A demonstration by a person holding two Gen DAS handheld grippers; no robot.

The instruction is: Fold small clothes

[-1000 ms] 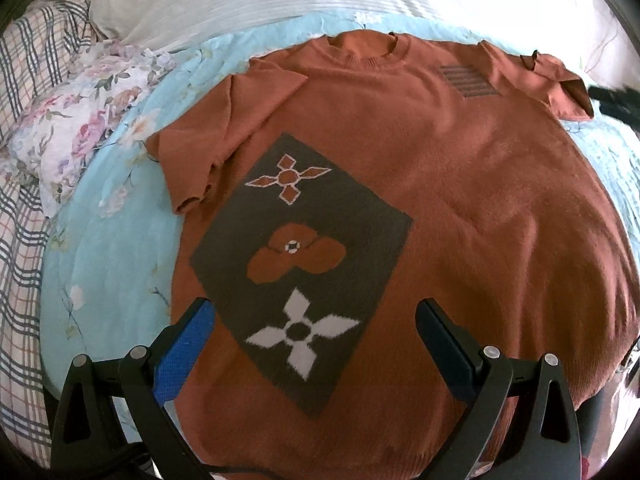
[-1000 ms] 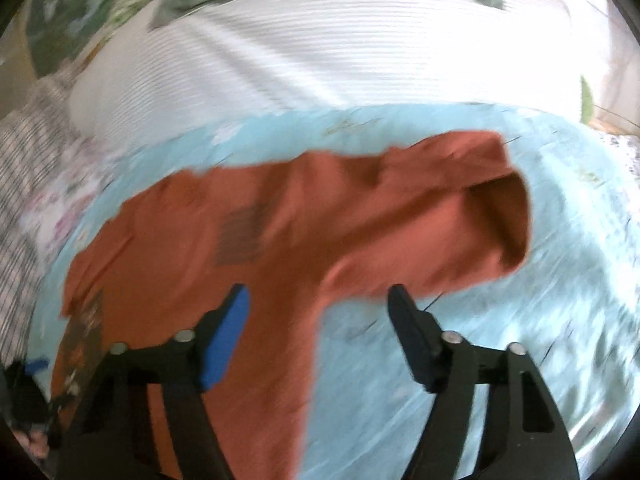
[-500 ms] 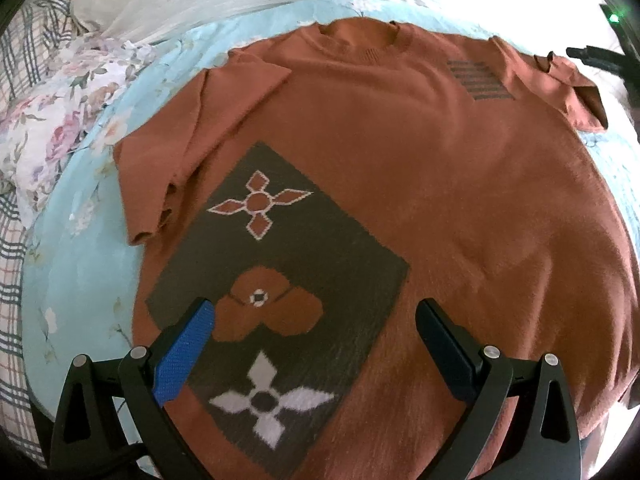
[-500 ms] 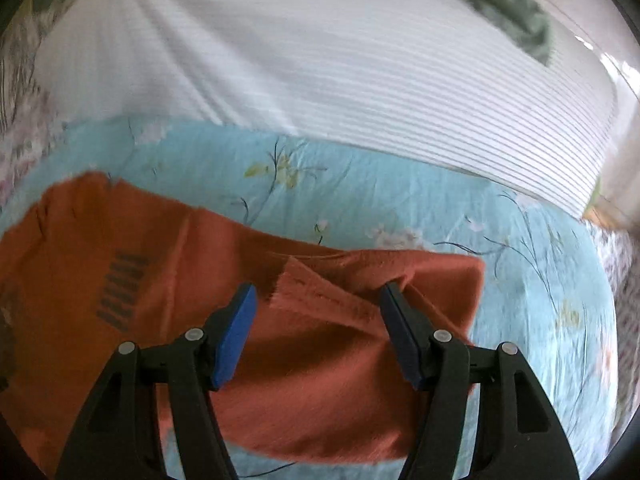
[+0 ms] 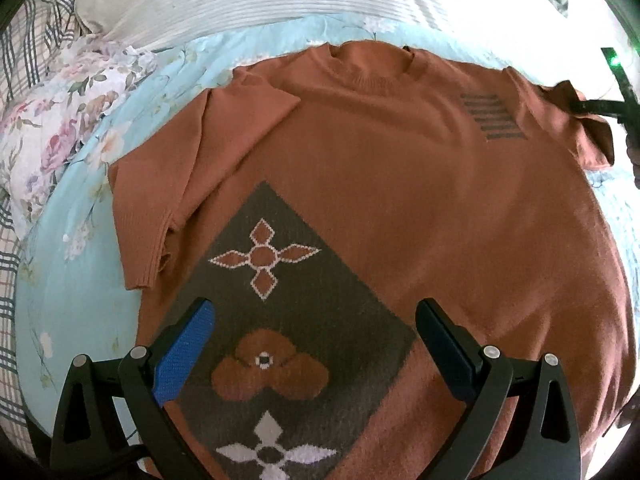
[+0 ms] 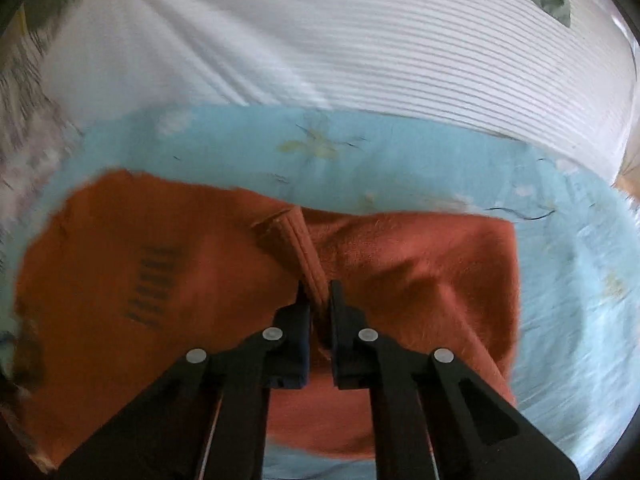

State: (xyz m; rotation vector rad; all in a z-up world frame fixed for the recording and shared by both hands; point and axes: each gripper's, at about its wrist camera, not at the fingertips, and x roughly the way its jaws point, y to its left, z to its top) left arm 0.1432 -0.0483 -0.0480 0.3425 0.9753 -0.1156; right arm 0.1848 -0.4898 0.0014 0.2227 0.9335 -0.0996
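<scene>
The sweater [image 5: 400, 184] in front of me is rust-orange knit, with a dark brown-grey diamond panel [image 5: 296, 320] low on its front. In that panel I see an orange four-petal motif outlined in white dots, an orange three-lobed flower with a small white-and-dark centre, and a white four-petal flower. Near one shoulder sits a block of dark grey horizontal stripes [image 5: 494, 118]. The bedsheet [image 5: 80, 280] under it is pale blue with faint flowers. Beyond lies a white ribbed blanket [image 6: 360, 48], beside a pink-and-white floral pillow [image 5: 52, 136] and plaid cloth [image 5: 12, 280]. My left gripper [image 5: 312, 320] is black with one blue pad [image 5: 182, 354]; my right gripper [image 6: 318, 300] is black.
</scene>
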